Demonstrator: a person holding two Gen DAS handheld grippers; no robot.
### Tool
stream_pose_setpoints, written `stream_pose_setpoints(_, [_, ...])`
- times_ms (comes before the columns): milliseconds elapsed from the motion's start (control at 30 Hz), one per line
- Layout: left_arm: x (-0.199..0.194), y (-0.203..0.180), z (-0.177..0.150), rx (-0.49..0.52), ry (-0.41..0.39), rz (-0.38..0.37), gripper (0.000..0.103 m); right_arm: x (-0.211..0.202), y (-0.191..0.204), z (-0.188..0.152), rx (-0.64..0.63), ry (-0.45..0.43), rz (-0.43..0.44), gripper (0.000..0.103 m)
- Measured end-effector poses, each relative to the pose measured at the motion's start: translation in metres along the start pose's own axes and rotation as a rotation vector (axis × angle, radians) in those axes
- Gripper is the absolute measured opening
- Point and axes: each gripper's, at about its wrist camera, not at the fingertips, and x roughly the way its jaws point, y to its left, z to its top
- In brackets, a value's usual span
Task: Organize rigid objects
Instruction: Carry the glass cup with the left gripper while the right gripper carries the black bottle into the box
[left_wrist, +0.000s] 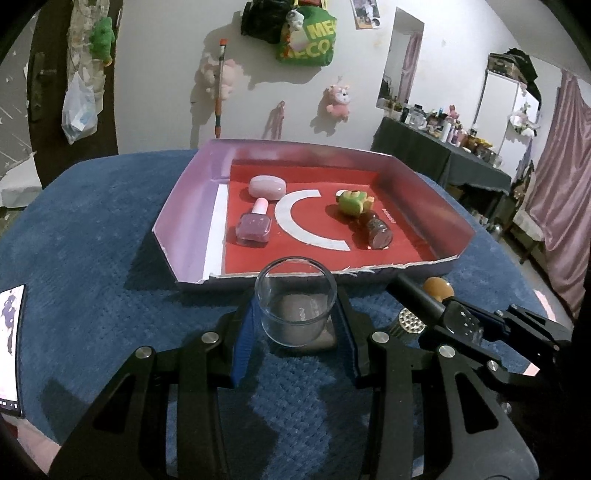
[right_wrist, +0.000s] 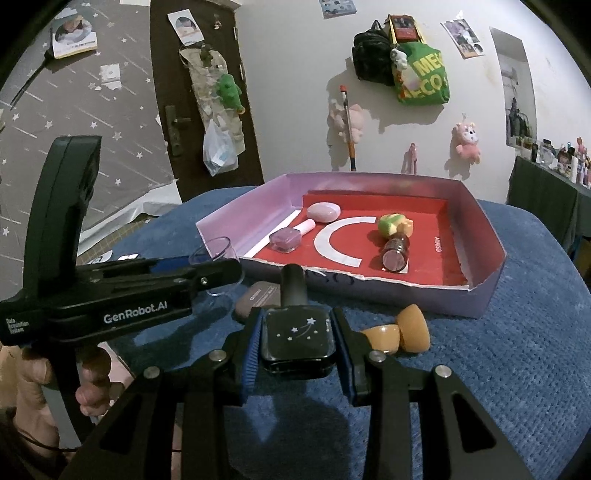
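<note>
Glass cup (left_wrist: 295, 301) stood just in front of the tray (left_wrist: 192, 206), clamped between the fingers of the left claw (left_wrist: 295, 332). Right claw (right_wrist: 298, 343) was closed on a black bottle (right_wrist: 298, 338), also just before the tray, beside a tan sponge (right_wrist: 413, 328). Inside the tray lay a pink nail polish (left_wrist: 255, 223).

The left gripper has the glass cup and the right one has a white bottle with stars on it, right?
Not quite. The bottle between the right gripper's fingers is black with white stars, not white; the right wrist view shows it. The rest holds: the left gripper has the glass cup between its fingers.
</note>
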Motion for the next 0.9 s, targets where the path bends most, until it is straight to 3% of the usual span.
stream_pose_setpoints(500, [0.008,0.000,0.022,0.003,-0.008,-0.013,0.037,0.005,-0.009,0.021,-0.001,0.006,0.000,0.038])
stream_pose_setpoints(900, [0.029,0.009,0.042,-0.019,0.030,-0.019,0.038,0.020,-0.024,0.050,0.019,0.036,-0.008,0.038])
